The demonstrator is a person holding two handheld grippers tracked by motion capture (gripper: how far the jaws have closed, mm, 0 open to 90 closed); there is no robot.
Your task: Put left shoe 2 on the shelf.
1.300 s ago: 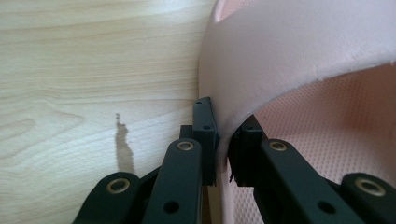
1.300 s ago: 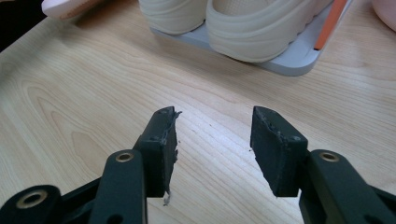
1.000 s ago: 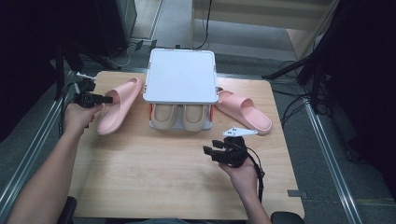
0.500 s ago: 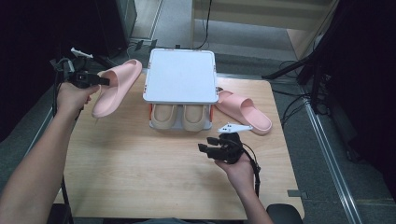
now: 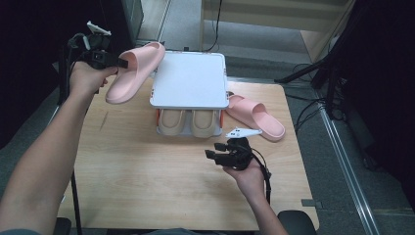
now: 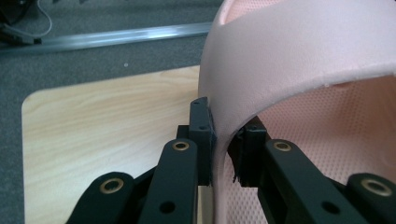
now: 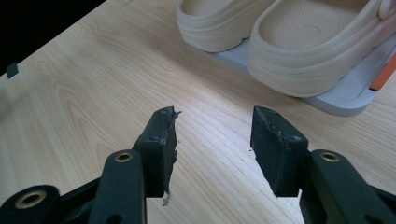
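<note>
Item: pink slipper, upper left of the high view, lifted clear of the bench, its strap pinched between the jaws of the left hand-held gripper. Right hand-held gripper, lower centre, stood with jaws apart and empty, facing beige clogs under a white rack. Second pink slipper lay at right.

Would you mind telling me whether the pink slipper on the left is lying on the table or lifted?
Lifted: the left tongs hold the pink slipper above the table.
</note>
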